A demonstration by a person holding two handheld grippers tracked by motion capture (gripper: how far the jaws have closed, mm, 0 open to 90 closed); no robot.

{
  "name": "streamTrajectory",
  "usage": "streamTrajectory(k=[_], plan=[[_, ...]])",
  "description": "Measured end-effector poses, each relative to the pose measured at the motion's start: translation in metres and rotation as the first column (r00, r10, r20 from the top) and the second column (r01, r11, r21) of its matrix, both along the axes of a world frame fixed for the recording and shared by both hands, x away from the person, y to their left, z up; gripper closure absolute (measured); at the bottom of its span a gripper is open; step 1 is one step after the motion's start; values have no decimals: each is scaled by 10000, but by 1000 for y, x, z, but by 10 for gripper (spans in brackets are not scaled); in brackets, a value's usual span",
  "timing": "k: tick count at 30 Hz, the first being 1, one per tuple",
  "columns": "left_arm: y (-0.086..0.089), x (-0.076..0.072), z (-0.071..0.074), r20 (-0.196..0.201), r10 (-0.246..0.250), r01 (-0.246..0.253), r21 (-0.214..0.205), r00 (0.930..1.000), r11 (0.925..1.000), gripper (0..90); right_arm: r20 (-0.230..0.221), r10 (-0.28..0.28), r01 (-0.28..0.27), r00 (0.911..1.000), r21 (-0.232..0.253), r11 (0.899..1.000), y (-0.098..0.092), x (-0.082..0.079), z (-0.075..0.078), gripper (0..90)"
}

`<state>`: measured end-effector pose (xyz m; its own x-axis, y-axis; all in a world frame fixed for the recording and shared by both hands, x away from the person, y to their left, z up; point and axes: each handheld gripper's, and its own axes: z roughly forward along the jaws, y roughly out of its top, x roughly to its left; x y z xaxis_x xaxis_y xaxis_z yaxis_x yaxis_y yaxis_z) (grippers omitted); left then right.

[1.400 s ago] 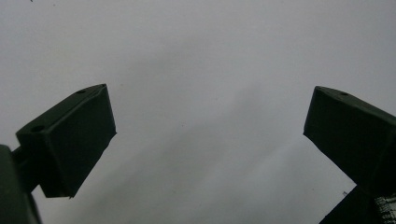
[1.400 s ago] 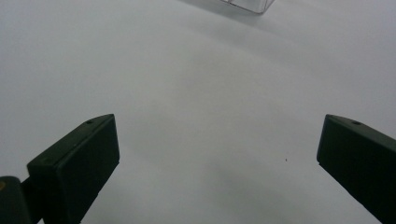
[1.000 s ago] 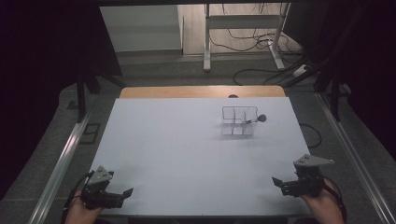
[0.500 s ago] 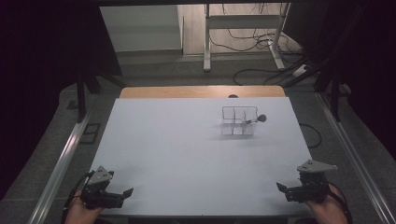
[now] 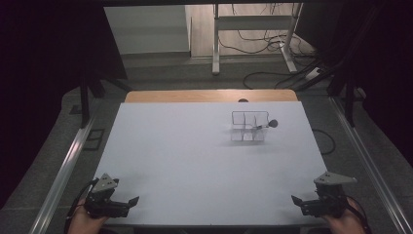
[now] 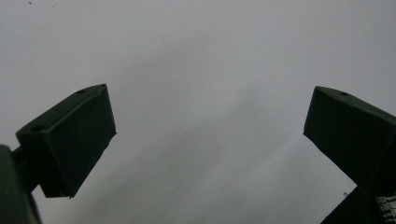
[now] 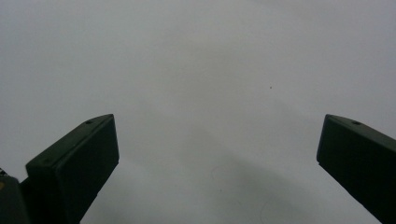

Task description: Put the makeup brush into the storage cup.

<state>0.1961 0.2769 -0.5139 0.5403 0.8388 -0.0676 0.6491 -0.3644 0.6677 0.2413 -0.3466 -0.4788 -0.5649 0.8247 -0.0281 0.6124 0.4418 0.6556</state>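
Left gripper: you are holding your left gripper [image 5: 132, 200] at the near left corner of the table [image 5: 195, 165]; its two black, blocky jaws are standing wide apart with nothing between them; a grey three-cornered plate is sitting on top of it; in the left gripper view [image 6: 208, 128] the jaws are showing flat, matte faces over the bare surface.
Table: a smooth, pale, matte sheet is covering it; a strip of wood is showing along the far edge.
Organiser: a small clear organiser [image 5: 250, 126] with thin walls and square compartments is standing upright on the far right part of the table, well apart from both grippers.
Dark-headed tool: a thin tool with a round dark head [image 5: 272, 123] is leaning out over the organiser's right side; which compartment is holding it you cannot tell.
Right gripper: you are holding your right gripper [image 5: 295, 200] at the near right corner; its jaws are spread wide and gripping nothing; the right gripper view [image 7: 217, 154] is showing the same black, square-edged blocks over plain table.
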Motion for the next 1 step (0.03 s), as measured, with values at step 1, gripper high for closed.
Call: streamTrajectory(k=[1], plan=[[0,0,0,1,2,-2,1,10000,10000,21,-9,12,-12,10000,-38,10000,0,0,0,0]])
